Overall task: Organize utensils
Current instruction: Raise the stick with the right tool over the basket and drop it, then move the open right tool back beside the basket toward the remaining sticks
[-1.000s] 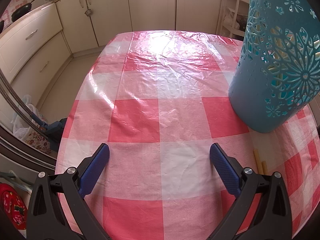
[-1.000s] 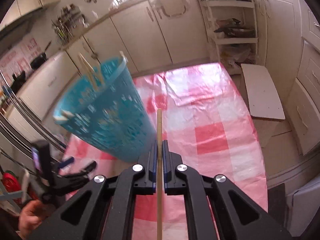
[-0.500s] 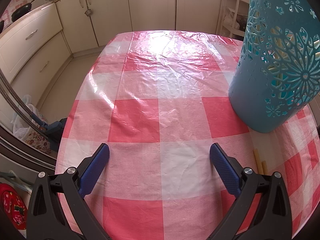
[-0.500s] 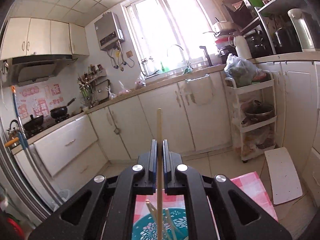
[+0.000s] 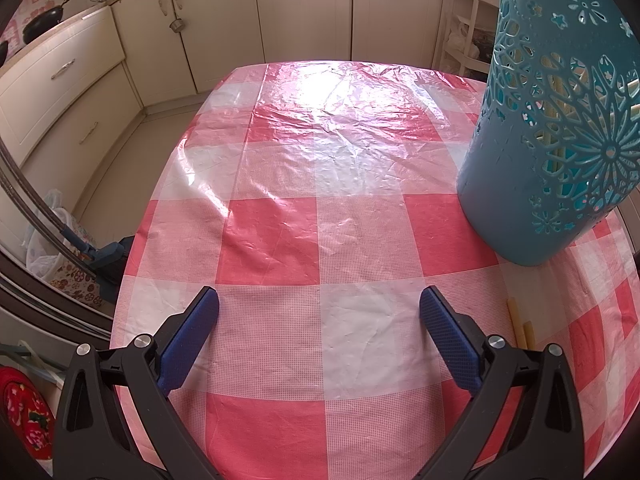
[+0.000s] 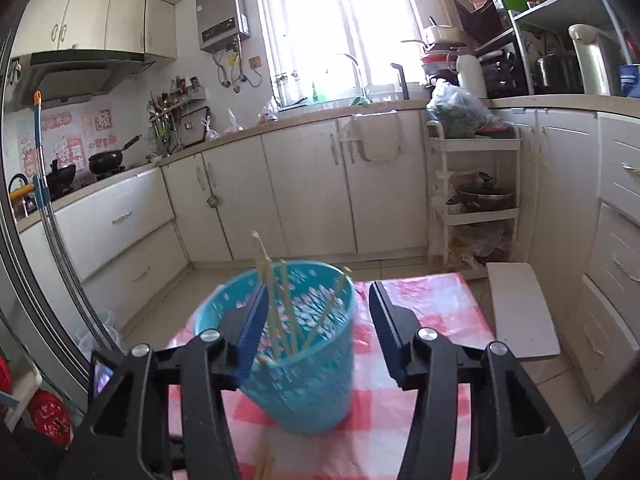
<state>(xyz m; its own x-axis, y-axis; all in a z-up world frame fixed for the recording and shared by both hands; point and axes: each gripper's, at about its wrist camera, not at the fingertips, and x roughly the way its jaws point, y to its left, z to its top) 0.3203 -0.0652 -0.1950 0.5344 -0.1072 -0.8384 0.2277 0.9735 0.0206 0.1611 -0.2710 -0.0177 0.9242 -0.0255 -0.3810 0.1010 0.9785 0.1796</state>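
A kitchen of cream cabinets surrounds a table (image 5: 320, 240) under a red-and-white checked cloth. A teal basket (image 6: 296, 344) stands toward the table's right edge as the left wrist view shows it, holding several chopsticks (image 6: 280, 308) that lean upright against its rim.

The right gripper (image 6: 318, 332) hangs above and just behind the basket; its jaws have just been opening and now stand apart with nothing pinched between them, the chopsticks in the basket showing through the gap. The left gripper (image 5: 320, 332) is spread wide over the near part of the table, empty, pointing steeply down at the cloth.

Two more chopsticks (image 5: 520, 328) lie flat near the table's near right corner, just to the right of the left gripper's right finger, their long axis running away from the camera toward the basket's foot. By position the left gripper looks nearer to them; how far the right gripper is from them cannot be told. Picking them up would likely call for closing across that axis.
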